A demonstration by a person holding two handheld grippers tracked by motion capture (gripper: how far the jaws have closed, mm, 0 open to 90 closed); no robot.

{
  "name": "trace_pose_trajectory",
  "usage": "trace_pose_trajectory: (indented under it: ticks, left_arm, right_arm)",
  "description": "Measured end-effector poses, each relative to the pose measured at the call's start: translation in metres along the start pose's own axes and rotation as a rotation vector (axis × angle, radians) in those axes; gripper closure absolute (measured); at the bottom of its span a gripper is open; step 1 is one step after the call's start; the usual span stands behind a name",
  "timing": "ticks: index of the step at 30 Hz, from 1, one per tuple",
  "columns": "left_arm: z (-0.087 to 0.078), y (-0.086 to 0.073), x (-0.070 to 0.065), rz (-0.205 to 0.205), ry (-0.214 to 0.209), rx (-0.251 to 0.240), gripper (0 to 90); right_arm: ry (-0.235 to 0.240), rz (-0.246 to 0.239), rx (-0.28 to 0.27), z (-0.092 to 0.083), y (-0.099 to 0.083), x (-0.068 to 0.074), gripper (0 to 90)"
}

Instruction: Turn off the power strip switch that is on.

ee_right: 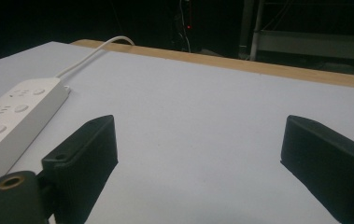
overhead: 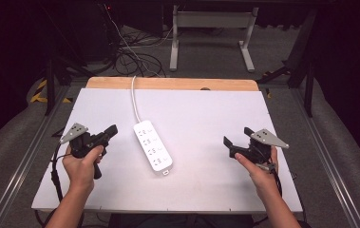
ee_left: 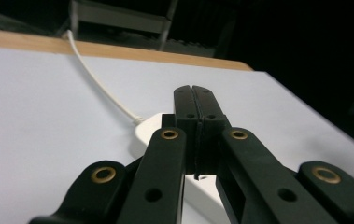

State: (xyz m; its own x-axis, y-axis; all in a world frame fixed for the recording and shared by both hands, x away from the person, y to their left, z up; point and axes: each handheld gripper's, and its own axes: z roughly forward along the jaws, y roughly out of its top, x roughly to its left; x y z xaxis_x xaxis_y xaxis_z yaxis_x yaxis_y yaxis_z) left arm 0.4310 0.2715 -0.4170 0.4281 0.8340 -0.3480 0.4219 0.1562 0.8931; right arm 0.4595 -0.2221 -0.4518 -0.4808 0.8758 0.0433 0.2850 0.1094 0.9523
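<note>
A white power strip [overhead: 153,146] lies in the middle of the white board [overhead: 206,109], and its white cord [overhead: 134,97] runs off over the far edge. My left gripper [overhead: 111,130] is held just left of the strip, jaws pressed together with nothing between them. In the left gripper view, the shut jaws of the left gripper [ee_left: 194,91] point over the strip's cord end [ee_left: 147,129]. My right gripper [overhead: 237,136] hovers well to the right of the strip. Its jaws stand wide apart over bare board in the right gripper view [ee_right: 207,154], with the strip [ee_right: 11,116] off to the left.
The white board rests on a wooden tabletop whose far edge [overhead: 177,83] shows as a tan strip. Beyond it, on the dark floor, are tangled cables [overhead: 130,57] and a white table frame [overhead: 211,28]. Metal rails [overhead: 332,161] flank the table.
</note>
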Motion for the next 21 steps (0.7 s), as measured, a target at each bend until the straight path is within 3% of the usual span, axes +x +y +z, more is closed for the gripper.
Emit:
trace_pose_trajectory:
  ticks: [3,6,10,17,21]
  left_arm:
    - [0.005,0.012,-0.008,0.033,0.016,0.013,90.0]
    - [0.017,0.018,-0.023,0.136,0.039,0.037,90.0]
    - [0.041,0.018,-0.034,0.211,0.034,0.115,90.0]
    - [0.070,0.020,-0.033,0.241,0.045,0.174,90.0]
    - [0.093,0.021,-0.032,0.295,0.043,0.241,90.0]
  right_arm:
    - [-0.006,0.008,0.011,0.000,-0.002,-0.001,11.4]
    - [-0.006,0.008,0.011,0.001,-0.002,-0.002,11.7]
    - [0.001,0.008,0.007,0.002,-0.001,-0.001,11.9]
    - [0.006,0.004,0.014,0.002,-0.001,0.000,12.5]
    - [0.012,-0.008,0.022,0.003,-0.001,0.001,13.2]
